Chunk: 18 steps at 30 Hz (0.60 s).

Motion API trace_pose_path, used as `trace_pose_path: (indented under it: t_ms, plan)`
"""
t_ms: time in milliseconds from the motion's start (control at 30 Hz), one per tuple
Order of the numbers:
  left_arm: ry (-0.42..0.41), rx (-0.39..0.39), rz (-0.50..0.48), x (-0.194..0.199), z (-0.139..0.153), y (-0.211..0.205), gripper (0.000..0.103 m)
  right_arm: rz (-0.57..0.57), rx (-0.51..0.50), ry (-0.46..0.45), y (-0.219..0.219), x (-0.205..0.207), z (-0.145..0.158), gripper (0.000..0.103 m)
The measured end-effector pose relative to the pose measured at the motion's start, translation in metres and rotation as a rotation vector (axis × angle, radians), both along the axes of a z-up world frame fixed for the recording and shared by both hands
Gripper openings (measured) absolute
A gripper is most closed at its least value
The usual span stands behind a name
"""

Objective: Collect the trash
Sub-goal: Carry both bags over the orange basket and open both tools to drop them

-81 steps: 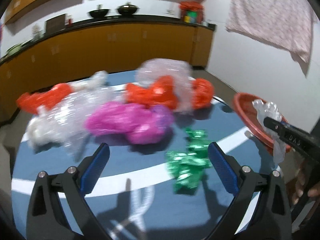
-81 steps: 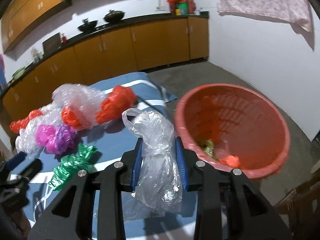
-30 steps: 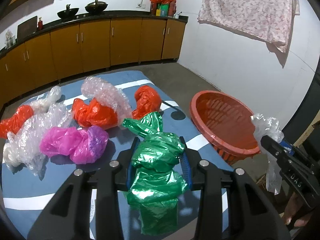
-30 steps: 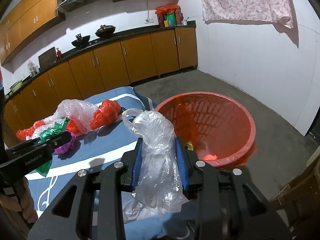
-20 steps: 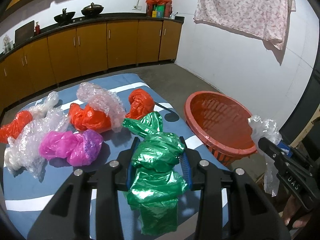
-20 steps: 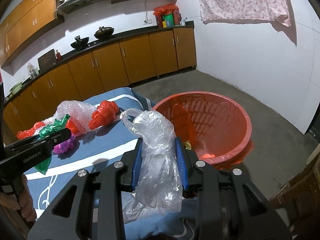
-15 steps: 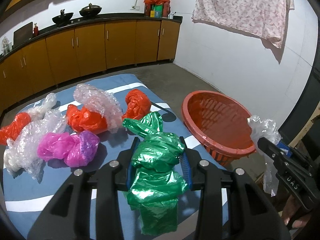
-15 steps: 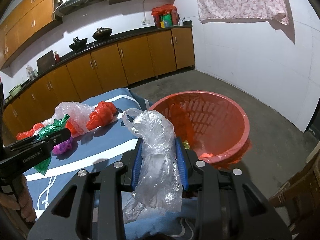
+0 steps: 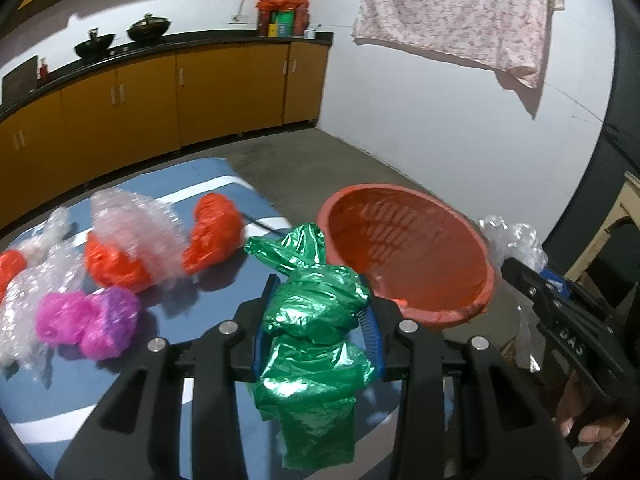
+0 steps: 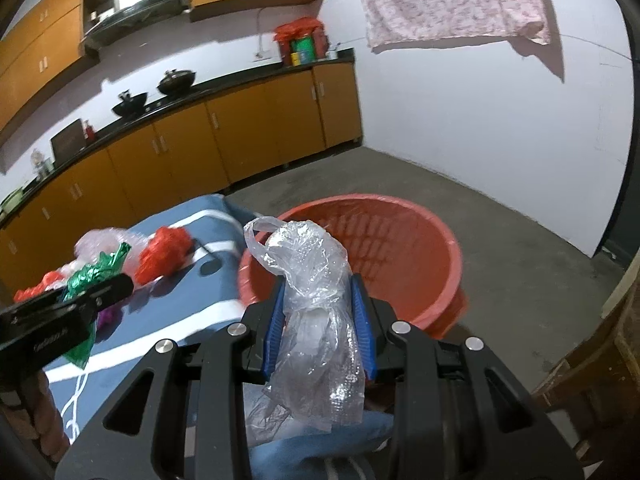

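The left gripper (image 9: 318, 326) clamps a crumpled, shiny green plastic bag (image 9: 316, 340) between its blue pads, the bag's tail hanging below the fingers. The right gripper (image 10: 319, 326) pinches a wrinkled clear plastic bag (image 10: 316, 320), knotted loop on top. Just ahead of both sits the red slatted basket (image 10: 440, 248) on the concrete floor. Left of it, on the blue cloth (image 9: 120, 376), lie orange bags (image 9: 210, 236), bubble wrap (image 9: 132, 216) and a pink bag (image 9: 86, 322).

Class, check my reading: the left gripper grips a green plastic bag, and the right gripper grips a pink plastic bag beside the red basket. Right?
Wrong on colour. The right wrist view shows the right gripper gripping a clear plastic bag; the left gripper grips the green plastic bag, beside the red basket.
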<state>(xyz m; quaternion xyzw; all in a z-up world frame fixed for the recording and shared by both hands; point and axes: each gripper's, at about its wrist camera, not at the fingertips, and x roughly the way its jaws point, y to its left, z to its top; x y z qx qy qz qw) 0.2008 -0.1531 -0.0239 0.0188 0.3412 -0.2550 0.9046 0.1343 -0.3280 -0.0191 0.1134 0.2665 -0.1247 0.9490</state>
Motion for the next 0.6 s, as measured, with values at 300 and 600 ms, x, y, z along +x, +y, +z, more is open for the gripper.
trace_pose_path:
  t_ms: [300, 600]
  plan:
    - [0.016, -0.017, -0.083, 0.024, -0.005, -0.048, 0.038, -0.052, 0.0, -0.011, -0.029, 0.026, -0.003, 0.033]
    - [0.012, -0.001, -0.143, 0.049, -0.014, -0.091, 0.038, -0.075, 0.024, -0.012, -0.053, 0.046, -0.007, 0.033]
